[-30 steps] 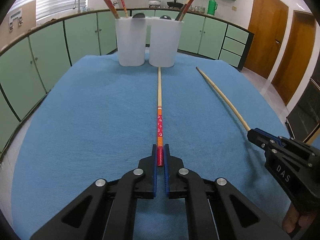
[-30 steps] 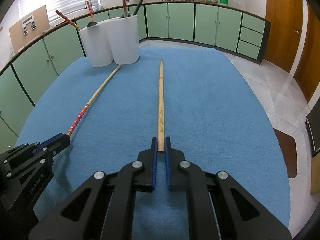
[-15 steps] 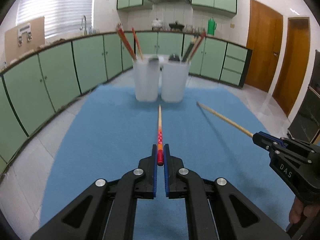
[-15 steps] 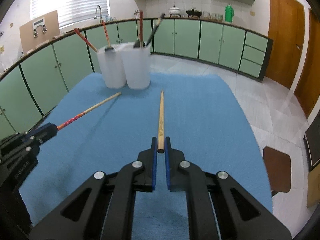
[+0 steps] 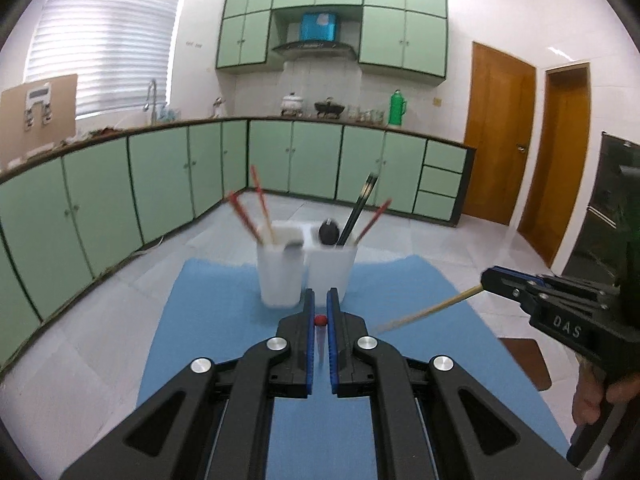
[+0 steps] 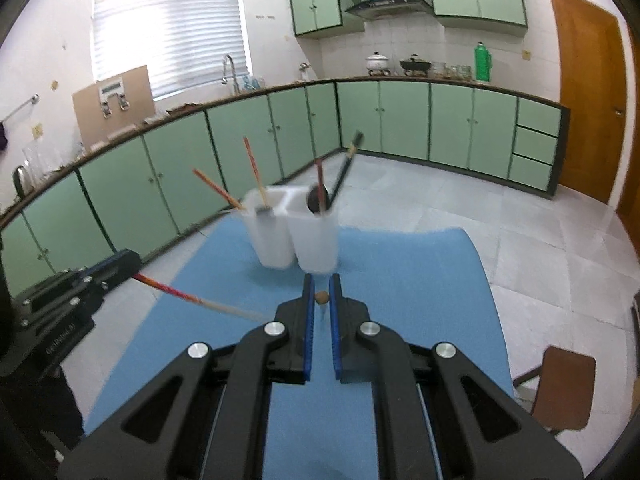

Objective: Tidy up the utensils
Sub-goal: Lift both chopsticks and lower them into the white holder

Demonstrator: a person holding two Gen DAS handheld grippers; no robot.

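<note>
Left hand-held gripper (image 5: 321, 307): you clamp the red-patterned chopstick (image 6: 180, 293).
Right hand-held gripper (image 6: 321, 290): clamped on plain chopstick (image 5: 428, 312).
Hidden: both shafts foreshortened, blurred.

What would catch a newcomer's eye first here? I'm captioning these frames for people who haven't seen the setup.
Each gripper grips one chopstick by its end, above the blue table mat: the left gripper a red-patterned chopstick, the right gripper a plain wooden chopstick. Ahead, at the mat's far end, two white utensil holders stand side by side with chopsticks poking out.
</note>
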